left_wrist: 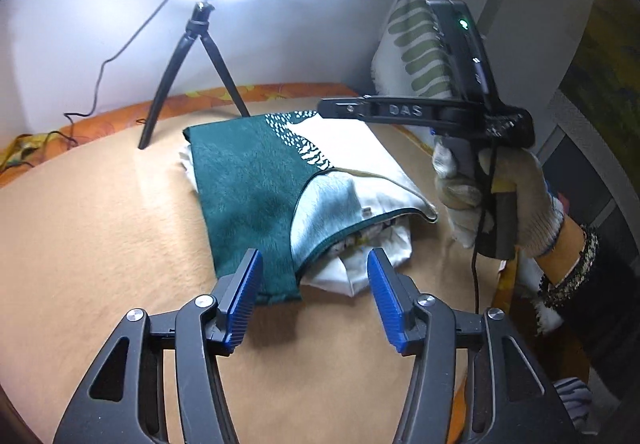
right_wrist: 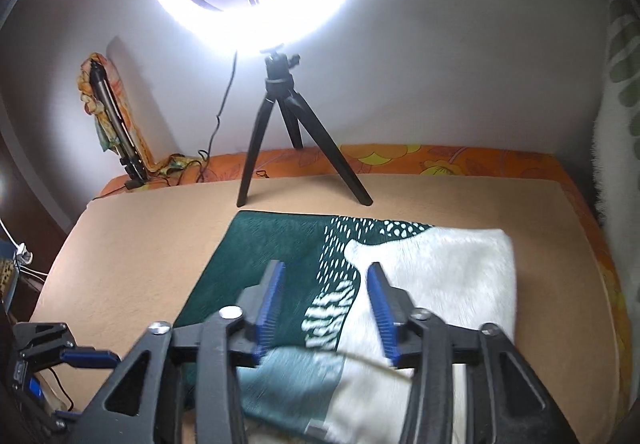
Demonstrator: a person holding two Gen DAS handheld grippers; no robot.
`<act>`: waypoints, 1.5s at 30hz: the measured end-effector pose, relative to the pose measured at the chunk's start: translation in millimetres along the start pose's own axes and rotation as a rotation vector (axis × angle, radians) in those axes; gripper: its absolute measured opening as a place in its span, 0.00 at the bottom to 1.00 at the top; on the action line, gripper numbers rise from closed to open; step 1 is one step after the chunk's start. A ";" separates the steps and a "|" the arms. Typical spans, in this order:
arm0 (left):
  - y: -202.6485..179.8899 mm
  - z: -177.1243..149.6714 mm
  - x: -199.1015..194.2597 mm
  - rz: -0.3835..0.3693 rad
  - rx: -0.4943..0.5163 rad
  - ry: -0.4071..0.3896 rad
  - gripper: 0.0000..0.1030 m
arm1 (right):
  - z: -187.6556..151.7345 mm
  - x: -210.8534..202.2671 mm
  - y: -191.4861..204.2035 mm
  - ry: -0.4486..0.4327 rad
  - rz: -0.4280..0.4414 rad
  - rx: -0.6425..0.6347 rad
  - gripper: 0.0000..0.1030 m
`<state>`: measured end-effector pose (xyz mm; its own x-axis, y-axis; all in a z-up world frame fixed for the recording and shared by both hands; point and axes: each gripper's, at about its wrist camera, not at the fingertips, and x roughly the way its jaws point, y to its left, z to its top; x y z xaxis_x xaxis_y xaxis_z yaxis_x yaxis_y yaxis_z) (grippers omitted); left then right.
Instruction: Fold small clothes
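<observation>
Both jaw pairs are standing spread with nothing between them: left gripper (left_wrist: 315, 298) is hovering at the folded green-and-white garment's (left_wrist: 256, 188) near corner, right gripper (right_wrist: 326, 310) over its middle, gloved right hand (left_wrist: 496, 200) gripping the handle upright, garment lying on the tan mat (left_wrist: 100, 224).

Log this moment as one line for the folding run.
step: fold small clothes | left tool: open, at near edge of green-and-white cloth | right tool: open, over cloth, holding nothing | cloth: folded, on tan bed cover
</observation>
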<state>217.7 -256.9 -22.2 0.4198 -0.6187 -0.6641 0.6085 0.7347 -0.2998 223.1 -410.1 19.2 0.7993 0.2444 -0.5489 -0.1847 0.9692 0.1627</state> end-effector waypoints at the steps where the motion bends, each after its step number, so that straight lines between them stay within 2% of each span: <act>1: -0.8 0.5 -4.0 0.000 0.000 -0.007 0.52 | -2.6 -7.8 3.3 -0.010 -0.006 0.001 0.52; 3: -4.7 -2.3 -16.4 0.008 0.006 -0.028 0.54 | -8.1 -23.4 10.6 -0.034 -0.024 0.003 0.58; 5: -8.6 -5.5 -28.5 0.013 0.008 -0.045 0.57 | -12.2 -35.2 15.4 -0.054 -0.042 0.010 0.73; 7: -10.9 -8.0 -36.0 0.015 0.008 -0.055 0.60 | -18.0 -47.9 21.9 -0.074 -0.056 0.015 0.79; 13: -18.1 -21.3 -61.4 0.040 0.019 -0.073 0.64 | -38.5 -77.1 39.9 -0.110 -0.091 0.018 0.90; 17: -23.0 -29.7 -79.3 0.067 0.032 -0.094 0.66 | -52.3 -95.4 50.5 -0.141 -0.145 0.025 0.99; 22: -27.1 -38.1 -100.9 0.095 0.035 -0.135 0.74 | -66.4 -113.0 62.6 -0.164 -0.188 0.027 1.00; 33: -34.8 -59.0 -135.2 0.180 0.067 -0.203 0.75 | -98.2 -134.5 87.5 -0.194 -0.296 0.052 1.00; 35: -33.6 -62.3 -139.8 0.186 0.059 -0.210 0.80 | -104.0 -136.9 90.6 -0.192 -0.298 0.061 1.00; 39: -31.3 -68.8 -145.4 0.240 0.052 -0.238 0.83 | -114.8 -140.1 96.2 -0.203 -0.297 0.076 1.00; 42: -26.2 -69.4 -142.8 0.284 0.044 -0.223 0.85 | -120.8 -139.8 97.8 -0.210 -0.297 0.085 1.00; 44: -23.2 -70.6 -141.4 0.309 0.044 -0.220 0.91 | -123.8 -139.0 98.8 -0.212 -0.300 0.087 1.00; 45: -22.0 -71.7 -141.5 0.319 0.044 -0.223 0.98 | -124.4 -137.7 98.8 -0.211 -0.299 0.087 1.00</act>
<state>96.7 -165.6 29.2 0.7258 -0.4101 -0.5522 0.4500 0.8903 -0.0698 23.6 -344.4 8.8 0.9127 -0.0686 -0.4028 0.1162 0.9887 0.0950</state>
